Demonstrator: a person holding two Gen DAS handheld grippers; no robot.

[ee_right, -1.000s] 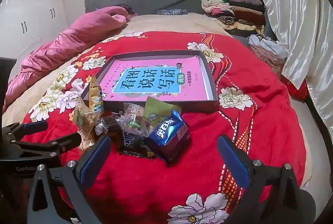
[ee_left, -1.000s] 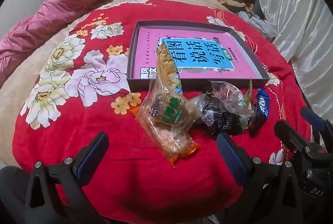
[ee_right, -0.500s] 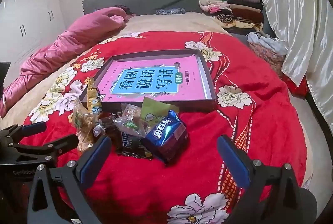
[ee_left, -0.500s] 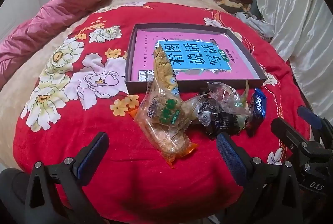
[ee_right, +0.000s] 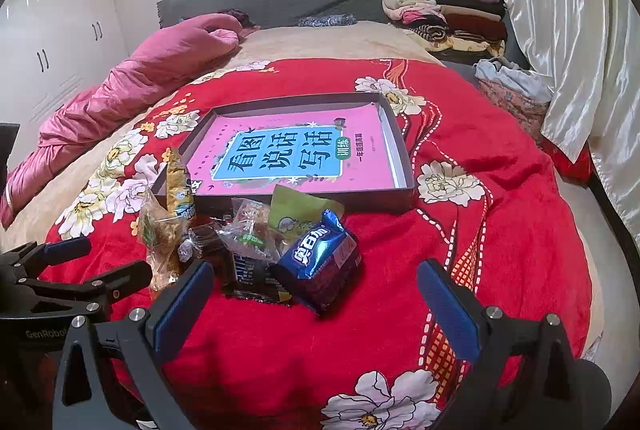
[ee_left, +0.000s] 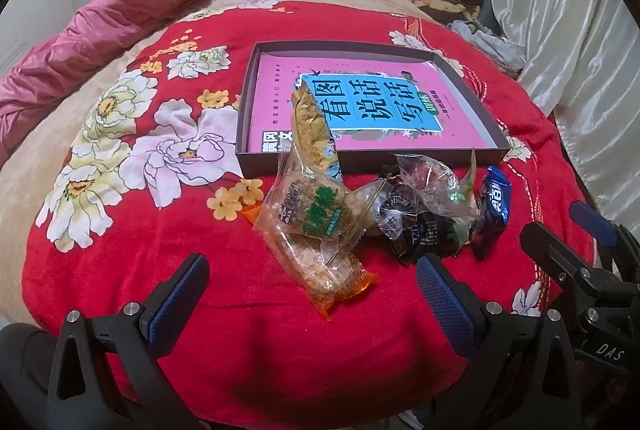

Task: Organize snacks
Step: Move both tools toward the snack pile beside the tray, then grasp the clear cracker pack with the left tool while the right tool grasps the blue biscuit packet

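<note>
- The left gripper point(ee_left: 308, 294) is held wide open over the red floral blanket point(ee_left: 132, 242) — nothing is gripped, and the clear biscuit packet point(ee_left: 316, 226) lies just ahead of it, between its blue pads point(ee_left: 180, 294).
- The right gripper point(ee_right: 316, 298) is likewise spread wide and empty, with the blue cookie pack point(ee_right: 320, 262) lying just ahead of it, nearer its left finger.
- The snacks are seen heaped together just in front of both claws, close against the near wall of the shallow box point(ee_right: 400, 146) — which sits beyond the pile with a pink book point(ee_right: 288, 154) flat inside it.
- A risk is judged here: the wrappers overlap, so two packets could be pinched at once, and a neighbour dragged along.
- The clear packets look slick and crinkly — a shallow pinch on a sealed edge could well slip out on the lift.
- The blanket is soft and rumpled; fabric could be caught under a finger if the claw is pressed too low.
- The gold packet point(ee_left: 312, 126) is seen leaning over the box's near wall, so it could be toppled by any nudge to the heap.
- The two grippers are close side by side — a clash is possible if both are moved to the middle of the pile.
- The dark-wrapped snack point(ee_right: 248, 270) lies partly buried under a clear wrapper point(ee_right: 248, 230), and the green packet point(ee_right: 296, 210) is tucked behind the blue pack; their full shapes cannot be made out.
</note>
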